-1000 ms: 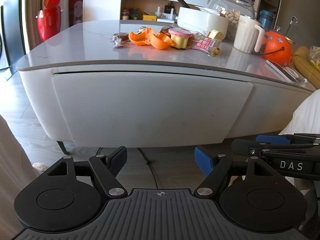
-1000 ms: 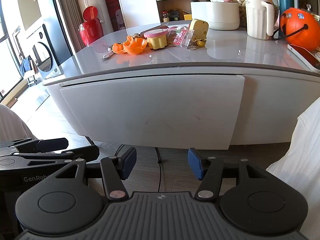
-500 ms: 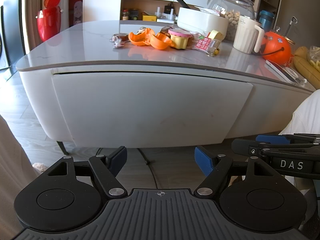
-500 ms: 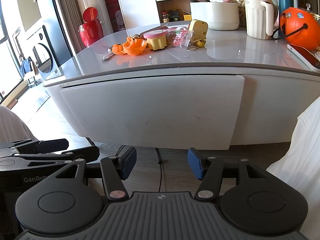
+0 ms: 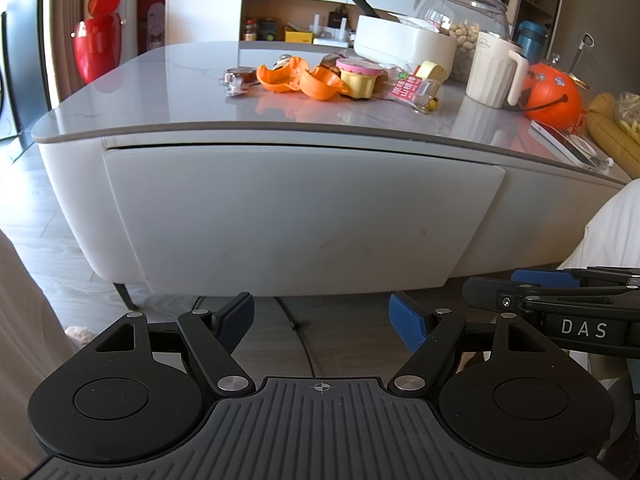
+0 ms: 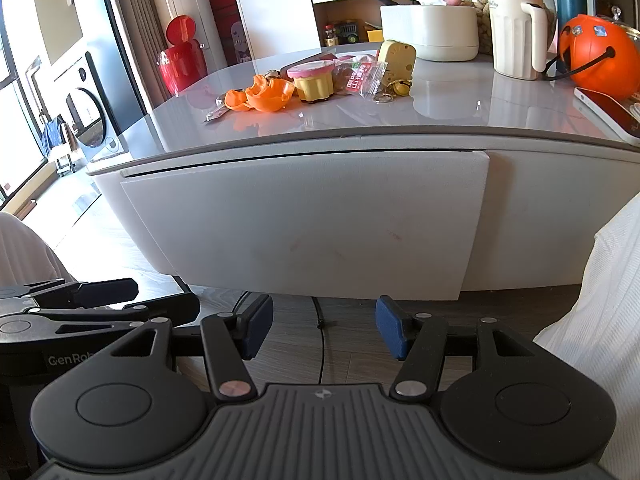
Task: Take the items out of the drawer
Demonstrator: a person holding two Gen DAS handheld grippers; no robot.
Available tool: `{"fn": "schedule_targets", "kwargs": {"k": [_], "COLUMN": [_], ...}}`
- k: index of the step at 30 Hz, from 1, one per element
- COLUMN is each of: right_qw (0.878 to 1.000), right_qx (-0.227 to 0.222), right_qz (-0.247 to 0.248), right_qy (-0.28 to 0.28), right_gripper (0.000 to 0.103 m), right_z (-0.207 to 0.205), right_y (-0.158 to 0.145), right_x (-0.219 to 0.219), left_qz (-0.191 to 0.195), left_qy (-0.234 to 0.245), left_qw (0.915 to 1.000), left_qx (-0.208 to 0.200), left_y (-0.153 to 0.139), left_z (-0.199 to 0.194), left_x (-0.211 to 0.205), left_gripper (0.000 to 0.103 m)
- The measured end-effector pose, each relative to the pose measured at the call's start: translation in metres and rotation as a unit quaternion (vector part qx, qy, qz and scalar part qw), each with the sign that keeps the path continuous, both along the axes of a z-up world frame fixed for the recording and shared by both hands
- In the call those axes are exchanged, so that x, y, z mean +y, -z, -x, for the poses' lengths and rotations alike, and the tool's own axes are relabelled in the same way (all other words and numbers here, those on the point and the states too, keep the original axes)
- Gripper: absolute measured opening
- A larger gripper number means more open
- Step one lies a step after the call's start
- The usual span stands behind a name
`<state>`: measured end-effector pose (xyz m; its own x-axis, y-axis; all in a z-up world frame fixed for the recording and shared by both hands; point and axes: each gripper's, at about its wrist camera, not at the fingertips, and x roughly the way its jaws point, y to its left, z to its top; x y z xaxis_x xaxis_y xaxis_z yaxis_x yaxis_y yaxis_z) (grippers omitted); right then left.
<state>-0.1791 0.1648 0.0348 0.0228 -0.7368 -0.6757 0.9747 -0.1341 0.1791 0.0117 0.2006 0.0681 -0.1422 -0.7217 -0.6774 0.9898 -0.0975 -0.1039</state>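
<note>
Tongs of both hands hang low in front of the table, above the floor, and both point at the white drawer front. Going from left to right: the left tongs are spread wide and carry nothing, with blue pads on both fingers. In the left view the right tongs appear at the right edge, also low. In their own view the right tongs are likewise spread apart and carry nothing.

The drawer is closed, or nearly so; only a thin dark gap runs under the table edge. Its long axis runs left to right, across the direction in which both tongs point. It lies straight ahead of them and a little higher. I see no handle on the front. What is inside is hidden.

On the table, well behind the edge, lie some small things: orange shells, a yellow cup with pink lid and a red snack packet.

This scene fits two stages: drawer waiting to be opened, or drawer shut again after these small things came out. I cannot tell which. Neither hand is clearly nearer; the left one faces the middle, the right one the right half.
</note>
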Motion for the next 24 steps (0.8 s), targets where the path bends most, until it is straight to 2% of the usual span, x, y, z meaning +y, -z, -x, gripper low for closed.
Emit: {"fn": "schedule_targets", "kwargs": {"k": [24], "right_qw": [1.000], "right_qx": [-0.001], "right_qz": [0.002], "right_qy": [0.002], "right_gripper": [0.057], "right_z": [-0.0020], "right_y": [-0.0011], "right_x": [0.0005], "left_qz": [0.000], "left_qy": [0.019], "left_qw": [0.9998], "left_qx": [0.000], "left_y": [-0.0005], "left_z": [0.0011], "left_x": [0.0002], "left_gripper": [0.080]}}
